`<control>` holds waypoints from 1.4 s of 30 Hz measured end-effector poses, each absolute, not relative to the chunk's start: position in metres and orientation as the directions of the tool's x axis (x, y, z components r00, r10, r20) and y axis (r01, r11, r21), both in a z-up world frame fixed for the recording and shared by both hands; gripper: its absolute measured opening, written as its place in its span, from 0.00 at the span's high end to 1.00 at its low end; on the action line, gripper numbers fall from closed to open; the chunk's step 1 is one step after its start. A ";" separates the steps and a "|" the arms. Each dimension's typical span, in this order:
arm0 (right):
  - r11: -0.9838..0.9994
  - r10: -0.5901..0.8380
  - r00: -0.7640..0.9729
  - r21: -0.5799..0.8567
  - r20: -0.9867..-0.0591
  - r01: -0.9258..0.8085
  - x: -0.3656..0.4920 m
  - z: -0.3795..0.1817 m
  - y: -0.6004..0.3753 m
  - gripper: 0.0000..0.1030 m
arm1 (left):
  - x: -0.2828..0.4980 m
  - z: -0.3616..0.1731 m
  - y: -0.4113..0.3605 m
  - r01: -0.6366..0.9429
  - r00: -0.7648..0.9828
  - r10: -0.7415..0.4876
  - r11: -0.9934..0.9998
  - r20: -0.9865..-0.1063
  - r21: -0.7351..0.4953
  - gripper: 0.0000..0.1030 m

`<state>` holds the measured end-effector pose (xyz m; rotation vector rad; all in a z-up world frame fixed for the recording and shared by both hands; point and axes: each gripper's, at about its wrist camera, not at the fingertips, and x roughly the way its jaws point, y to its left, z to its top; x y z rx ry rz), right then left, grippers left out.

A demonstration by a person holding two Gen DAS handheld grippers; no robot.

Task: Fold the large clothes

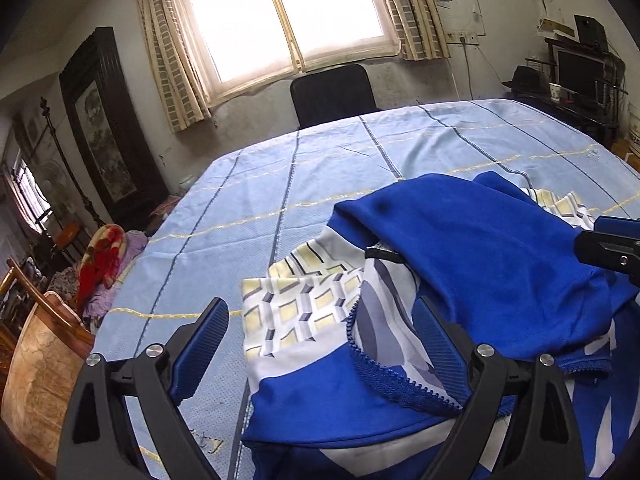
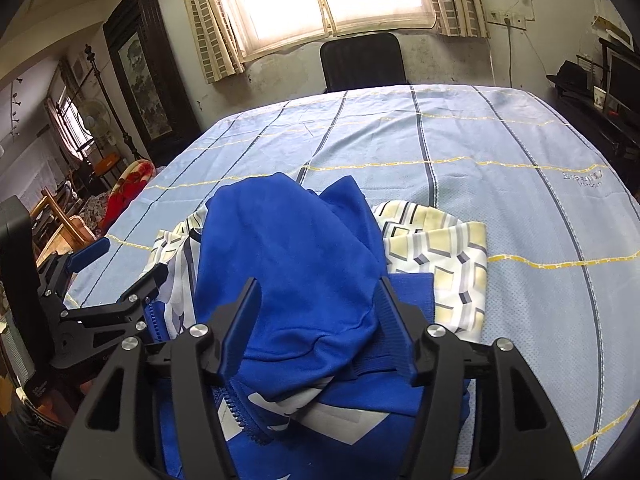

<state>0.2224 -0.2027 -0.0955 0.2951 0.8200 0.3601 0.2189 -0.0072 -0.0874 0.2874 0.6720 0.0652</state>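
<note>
A blue zip jacket with white, grey and yellow patterned panels lies partly folded near the front edge of the table; it also shows in the right wrist view. A patterned sleeve lies flat on its left, another on its right. My left gripper is open, wide over the jacket's left side and zip edge. My right gripper is open, astride the bunched blue fabric. Neither holds cloth. The left gripper also appears in the right wrist view.
The table carries a light blue cloth with dark and yellow lines. A black chair stands at the far side under the window. A wooden chair and a red blanket are at the left. A dark desk stands right.
</note>
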 end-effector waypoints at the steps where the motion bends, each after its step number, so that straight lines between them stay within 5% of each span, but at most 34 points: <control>1: 0.900 0.421 0.628 0.390 -0.655 -0.196 0.222 -0.096 -0.202 0.43 | 0.218 -0.087 -0.007 0.022 0.787 0.164 0.956 -0.595 0.292 0.09; 9: 0.898 0.418 0.650 0.395 -0.635 -0.191 0.219 -0.088 -0.202 0.39 | 0.207 -0.065 0.003 -0.118 0.861 0.253 0.943 -0.442 0.310 0.04; 17: 0.880 0.440 0.685 0.430 -0.580 -0.202 0.177 -0.049 -0.209 0.33 | 0.172 -0.021 0.019 -0.068 0.893 0.116 0.990 -0.435 0.125 0.03; 42: 0.880 0.428 0.822 0.380 -0.375 -0.285 -0.038 0.023 -0.225 0.18 | -0.051 0.054 0.013 -0.132 0.983 0.145 0.985 -0.114 0.114 0.03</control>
